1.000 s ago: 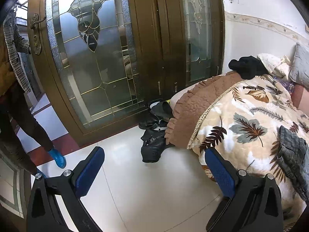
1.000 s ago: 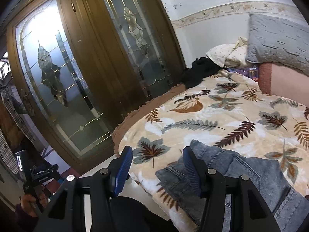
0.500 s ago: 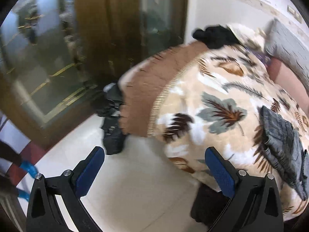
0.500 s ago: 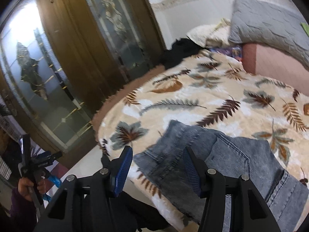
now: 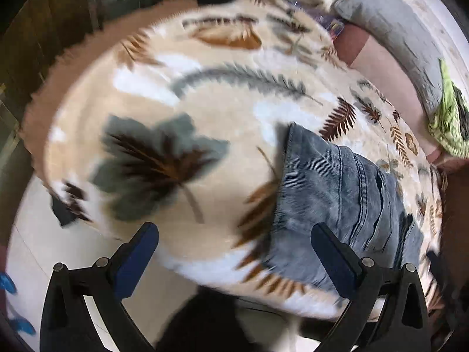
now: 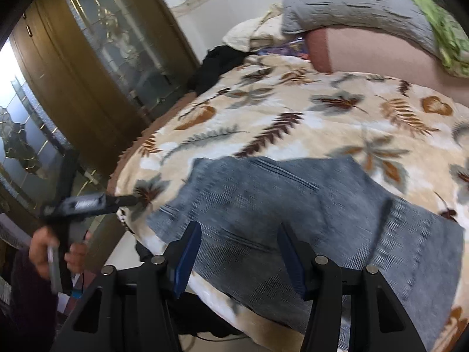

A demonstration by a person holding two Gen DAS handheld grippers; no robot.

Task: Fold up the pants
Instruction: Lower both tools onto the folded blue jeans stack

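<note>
Where the bed's near edge curves toward the floor, the grey denim pants (image 6: 293,205) lie spread flat on the leaf-print blanket (image 6: 293,111), one end reaching the blanket's edge.

Left gripper (image 5: 234,252): fingers spread wide, nothing between them; it hovers off the bed's corner. Its right blue pad sits in front of the pants (image 5: 337,193), though contact cannot be judged through the motion blur. Its left pad is over the pale floor (image 5: 38,252).

Right gripper (image 6: 240,252): fingers moderately apart, holding nothing; both blue pads (image 6: 187,255) frame the denim near the bed edge, above the cloth as far as the view shows.

Left gripper as seen from the right wrist view (image 6: 88,202): black body held in the person's hand (image 6: 58,249), its tip near the blanket's corner.

Bedding items: grey pillow (image 6: 346,0) against the wall; green cloth (image 6: 439,35) on its right end; pink bolster or headboard (image 6: 375,50) beneath; black garment (image 6: 217,67) heaped at the far corner beside a cream pillow (image 6: 252,32).

Surroundings: brown door with leaded glass (image 6: 96,58), to the left of the bed.
</note>
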